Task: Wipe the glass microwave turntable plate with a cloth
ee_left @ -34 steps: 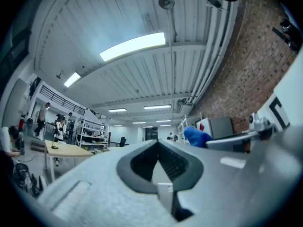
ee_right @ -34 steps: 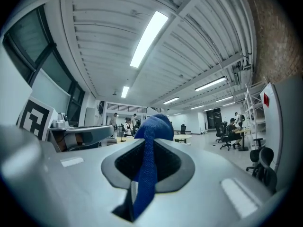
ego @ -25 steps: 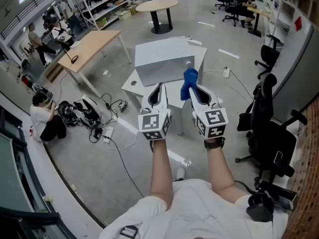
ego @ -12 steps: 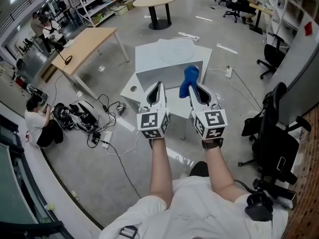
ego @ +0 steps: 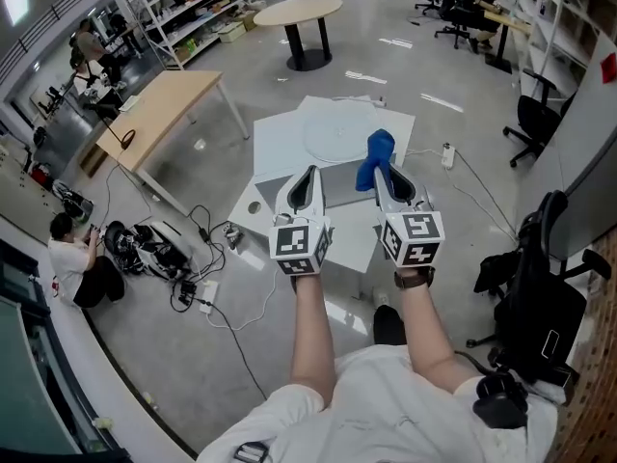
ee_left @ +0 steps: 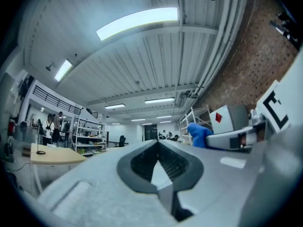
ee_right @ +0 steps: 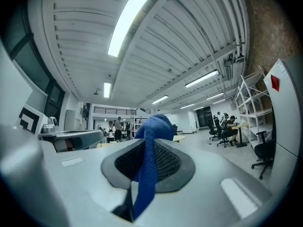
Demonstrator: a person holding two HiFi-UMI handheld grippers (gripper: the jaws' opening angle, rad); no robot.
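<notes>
Glass plate (ego: 339, 135) on white table (ego: 275, 150), grey floor (ego: 154, 350), right claw (ego: 384, 175) pinching cloth (ego: 375, 150)

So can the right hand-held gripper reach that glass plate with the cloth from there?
Probably yes. The plate lies bare on top of the white box, just ahead of the right hand-held gripper, which is shut on the cloth. Nothing shows between them.

text: none legible | labels, brands, numbers: none legible
</notes>
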